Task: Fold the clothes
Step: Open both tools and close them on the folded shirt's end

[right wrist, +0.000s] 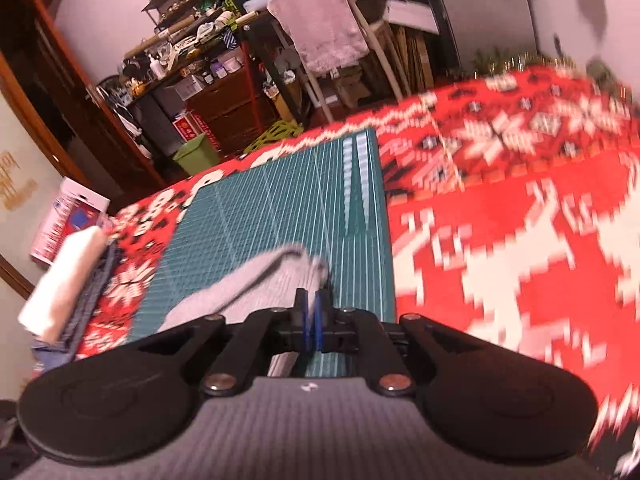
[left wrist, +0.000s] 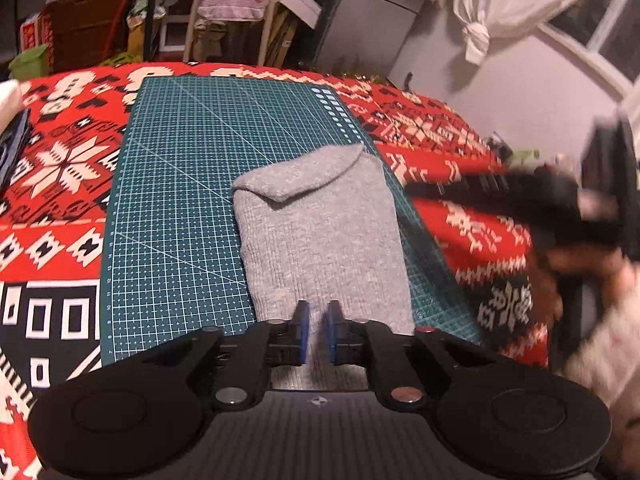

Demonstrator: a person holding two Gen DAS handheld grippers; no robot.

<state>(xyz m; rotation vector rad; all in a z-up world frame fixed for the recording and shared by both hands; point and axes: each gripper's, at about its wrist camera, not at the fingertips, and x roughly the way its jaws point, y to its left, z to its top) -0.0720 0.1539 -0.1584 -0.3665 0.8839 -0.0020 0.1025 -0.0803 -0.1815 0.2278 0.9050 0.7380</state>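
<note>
Jaws on the left gripper [left wrist: 316, 334] stood a narrow gap apart w/ nothing between them, poised over the near edge of the folded grey knit garment [left wrist: 324, 236]; whether the blue pads touched the knit couldn't be told. Jaws on the right gripper [right wrist: 311, 326] were nearly closed, only a sliver between the pads, and empty, w/ the garment's lifted corner [right wrist: 280, 272] just beyond the tips.

Left wrist view alone showed the whole garment: one piece, folded to a rectangle w/ a small flap turned down at its far end, lying on the right part of the green cutting mat [left wrist: 180, 184]. It also caught the right gripper [left wrist: 448, 190] as a dark blur at the right, off the mat over the red patterned blanket [left wrist: 64, 168], w/ a hand [left wrist: 592, 248] behind it.

Right wrist view alone showed a stack of folded clothes [right wrist: 68, 280] at the left edge of the blanket, a white piece on top of darker ones, count unclear. It was heavily blurred on the right.

Counted: 1 garment on the mat, 1 mat, 2 grippers.
</note>
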